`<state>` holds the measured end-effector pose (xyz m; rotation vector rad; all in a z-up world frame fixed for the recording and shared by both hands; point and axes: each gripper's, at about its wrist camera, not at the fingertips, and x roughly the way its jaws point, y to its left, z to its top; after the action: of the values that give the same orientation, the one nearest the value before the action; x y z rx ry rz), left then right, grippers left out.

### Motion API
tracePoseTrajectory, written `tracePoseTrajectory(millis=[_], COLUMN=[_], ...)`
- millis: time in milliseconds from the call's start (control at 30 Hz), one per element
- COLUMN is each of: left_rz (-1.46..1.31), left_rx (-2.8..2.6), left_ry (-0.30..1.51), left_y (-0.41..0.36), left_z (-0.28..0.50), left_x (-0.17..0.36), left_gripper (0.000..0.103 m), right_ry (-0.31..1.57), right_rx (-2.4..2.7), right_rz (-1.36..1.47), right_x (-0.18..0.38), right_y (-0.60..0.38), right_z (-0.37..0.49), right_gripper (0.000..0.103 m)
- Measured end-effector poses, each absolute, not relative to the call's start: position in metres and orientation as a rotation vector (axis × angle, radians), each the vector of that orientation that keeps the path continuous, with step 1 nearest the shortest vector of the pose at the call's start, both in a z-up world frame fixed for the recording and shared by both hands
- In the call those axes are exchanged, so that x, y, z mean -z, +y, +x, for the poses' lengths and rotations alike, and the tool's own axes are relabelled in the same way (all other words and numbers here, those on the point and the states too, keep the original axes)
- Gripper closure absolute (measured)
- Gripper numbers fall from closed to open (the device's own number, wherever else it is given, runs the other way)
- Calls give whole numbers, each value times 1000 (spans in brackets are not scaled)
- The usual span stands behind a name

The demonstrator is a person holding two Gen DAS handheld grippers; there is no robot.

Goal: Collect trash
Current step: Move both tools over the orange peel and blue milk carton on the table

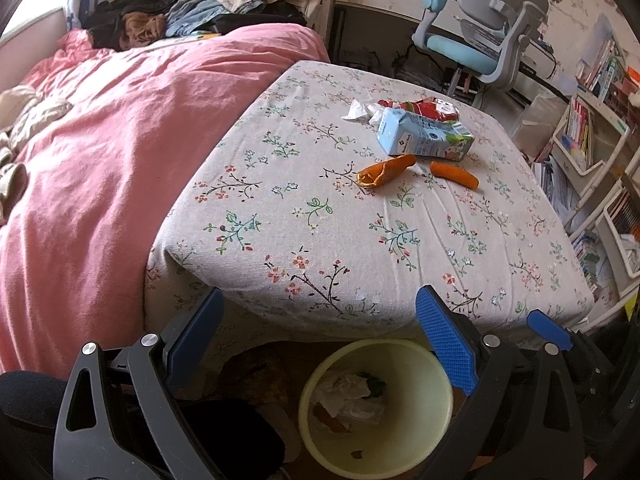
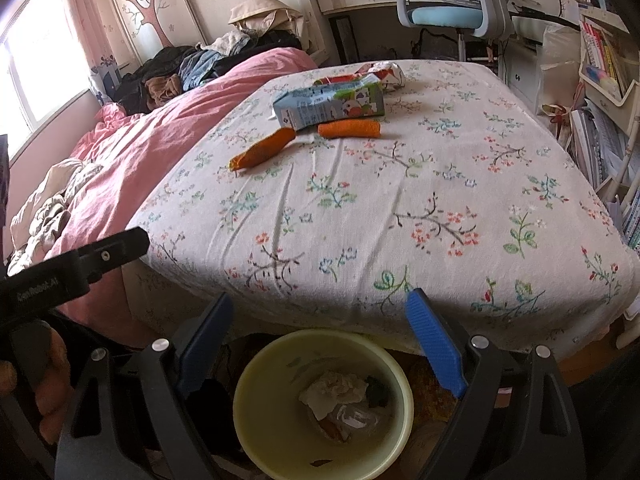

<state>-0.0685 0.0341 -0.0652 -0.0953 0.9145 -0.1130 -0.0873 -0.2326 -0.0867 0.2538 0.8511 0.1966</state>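
A pale yellow bin (image 1: 432, 368) (image 2: 256, 364) stands on the floor at the foot of the floral bed (image 1: 320, 216) (image 2: 400, 200), with crumpled tissue and scraps inside. On the bed lie a blue milk carton (image 1: 420, 138) (image 2: 320, 106), two orange peel pieces (image 1: 386, 171) (image 1: 454, 174) (image 2: 262, 150) (image 2: 350, 129), a red-and-white wrapper (image 1: 434, 109) (image 2: 386, 72) and a white tissue (image 1: 358, 111). My left gripper (image 1: 320, 320) hangs open above the bin, nothing between its fingers. My right gripper (image 2: 320, 328) is likewise open and empty over the bin.
A pink duvet (image 1: 120, 140) covers the bed's left side, with piled clothes (image 1: 160, 16) at the back. A grey-blue desk chair (image 1: 488, 28) and a desk stand behind. Bookshelves (image 1: 592, 140) line the right. A hand (image 2: 44, 392) holds the left gripper's handle.
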Motion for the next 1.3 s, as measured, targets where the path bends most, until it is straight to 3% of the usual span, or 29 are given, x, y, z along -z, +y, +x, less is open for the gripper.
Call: tracePoseTrajectory(millis=[267,600,1133,1300], left_rz=[-141,13,183,227], left_rx=[98,164,176,210], left_ry=[919,934,984,998], left_y=[34,-11,-48,-58], left_z=[-44,23,83,90], left_x=[63,63,90,94], left_gripper=[10,10,10,22], right_ry=[796,789,778,792], right_rx=[-240,-310,-425,-531], right_rz=[155,-45,-295,-300], right_x=[54,31,55,63], right_y=[-228,-225,-222,-209], right_z=[-47,28,114,131], right_gripper=[18,16,17,17])
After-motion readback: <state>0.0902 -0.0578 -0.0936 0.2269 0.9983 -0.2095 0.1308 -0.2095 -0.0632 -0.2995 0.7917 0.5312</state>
